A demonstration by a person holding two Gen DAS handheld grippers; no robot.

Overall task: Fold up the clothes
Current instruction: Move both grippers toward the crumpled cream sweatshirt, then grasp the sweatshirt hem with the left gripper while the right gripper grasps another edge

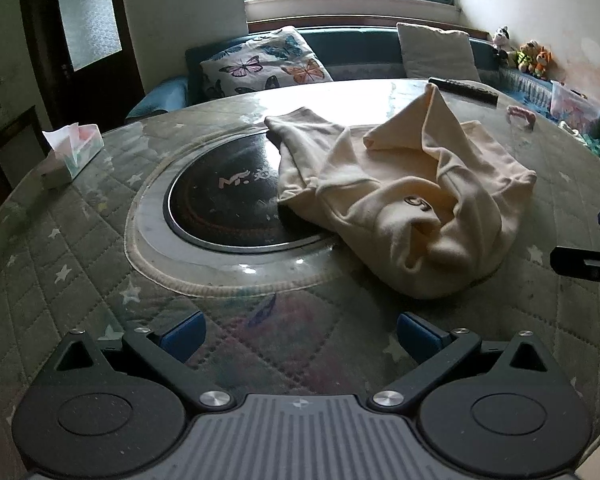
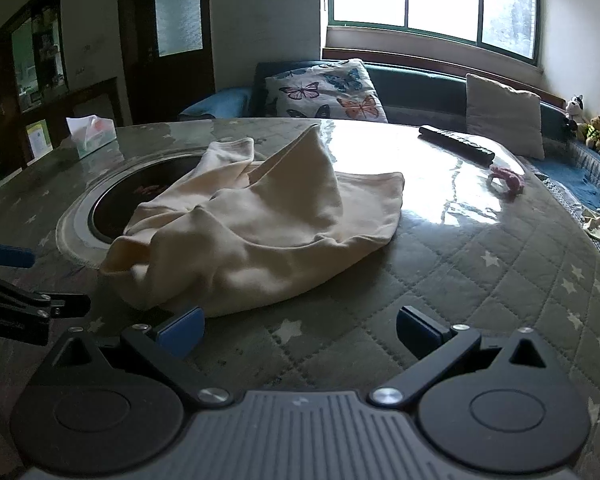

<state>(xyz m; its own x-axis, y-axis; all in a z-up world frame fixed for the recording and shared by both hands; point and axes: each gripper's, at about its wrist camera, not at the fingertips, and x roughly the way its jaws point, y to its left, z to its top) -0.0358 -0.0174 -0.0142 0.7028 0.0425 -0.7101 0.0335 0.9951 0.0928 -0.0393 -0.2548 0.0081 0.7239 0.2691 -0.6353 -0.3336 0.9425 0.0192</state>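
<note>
A cream sweatshirt (image 1: 396, 204) lies crumpled in a loose heap on the round desk (image 1: 80, 264), which is covered by a grey-green quilted cloth with white stars under a glossy clear sheet. One end of the garment drapes over the rim of the dark circular hotplate (image 1: 224, 208) set into the middle of the desk; a small dark emblem shows on a fold near its front. The left claw (image 1: 300, 338) hovers low over the quilted surface with its blue-padded fingers spread wide and nothing between them, the sweatshirt lying ahead of it and to the right. The right claw (image 2: 300, 330) is likewise spread apart and holds nothing; its left blue pad (image 2: 182, 330) sits just beside the near edge of the sweatshirt (image 2: 256, 232), though contact cannot be judged. A tissue box (image 1: 72, 152) stands near the far left edge of the desk, and a black remote control (image 2: 456, 144) and a small pink item (image 2: 508, 180) lie on the far right side. Behind the desk, a butterfly-print cushion (image 2: 324, 92) leans on a dark sofa below the window.
</note>
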